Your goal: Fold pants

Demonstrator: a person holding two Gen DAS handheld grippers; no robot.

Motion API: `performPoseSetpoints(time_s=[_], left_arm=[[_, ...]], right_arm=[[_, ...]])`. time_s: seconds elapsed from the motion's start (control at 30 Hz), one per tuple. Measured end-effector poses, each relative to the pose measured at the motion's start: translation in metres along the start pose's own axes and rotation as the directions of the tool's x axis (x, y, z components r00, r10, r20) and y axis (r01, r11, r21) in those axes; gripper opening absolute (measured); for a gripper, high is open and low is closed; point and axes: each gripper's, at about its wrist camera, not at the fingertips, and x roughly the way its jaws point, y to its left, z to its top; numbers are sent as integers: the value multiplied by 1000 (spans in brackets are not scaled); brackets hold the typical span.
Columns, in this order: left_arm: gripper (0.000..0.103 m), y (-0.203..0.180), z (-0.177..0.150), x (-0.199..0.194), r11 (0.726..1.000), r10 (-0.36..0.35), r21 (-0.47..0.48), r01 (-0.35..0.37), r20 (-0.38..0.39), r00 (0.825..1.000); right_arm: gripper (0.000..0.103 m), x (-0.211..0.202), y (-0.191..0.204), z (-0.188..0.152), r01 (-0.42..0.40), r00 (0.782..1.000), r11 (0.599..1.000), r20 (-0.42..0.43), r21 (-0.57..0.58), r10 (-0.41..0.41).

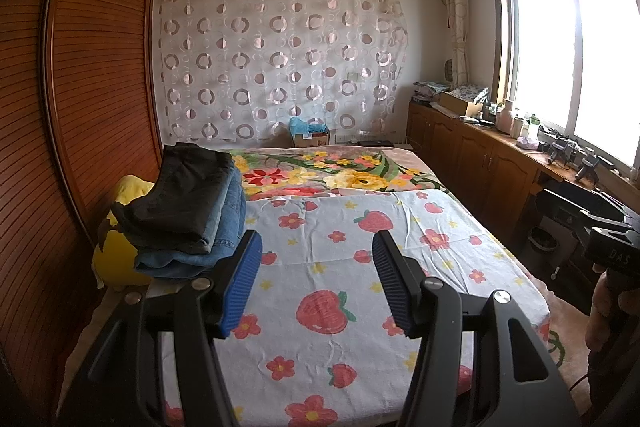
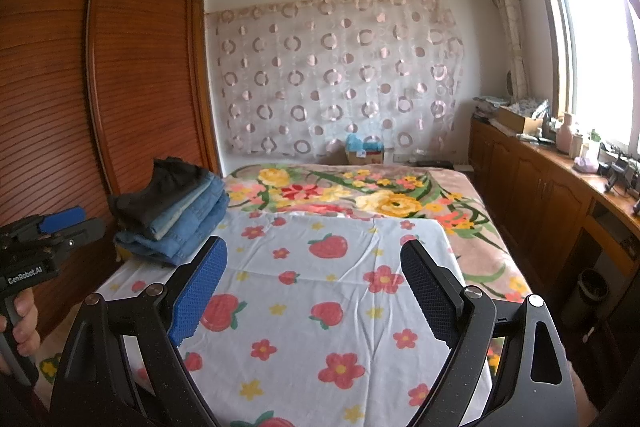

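While both grippers hang above the near end of the bed, nothing is held: the left gripper (image 1: pixel 318 279) has its jaws spread wide with only the strawberry sheet (image 1: pixel 340 267) between them, and the right gripper (image 2: pixel 314 291) is just as wide and just as empty. Ahead of both pairs of jaws the sheet lies bare, with no loose garment on it. Off to the left of the left jaws, just past the blue pad (image 1: pixel 242 287), sits the pile of pants (image 1: pixel 188 211), a dark pair on top of blue denim, already folded and resting at the bed's left edge on something yellow (image 1: pixel 120 255). From the right jaws the same pile (image 2: pixel 172 215) lies farther off, ahead and to the left, so the left hand is plainly nearer. The pile's long side seems to run away from the jaws toward the headboard. Beyond the sheet comes a flowered blanket (image 1: pixel 340 171).
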Motion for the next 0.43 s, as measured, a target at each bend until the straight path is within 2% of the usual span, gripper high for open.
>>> performPoseSetpoints(time_s=[0.43], left_arm=[[57,-2,1,-3,1000,-1,0,1,4,1000]], right_arm=[[90,0,0,0,0,1000,1000,0,1,0]])
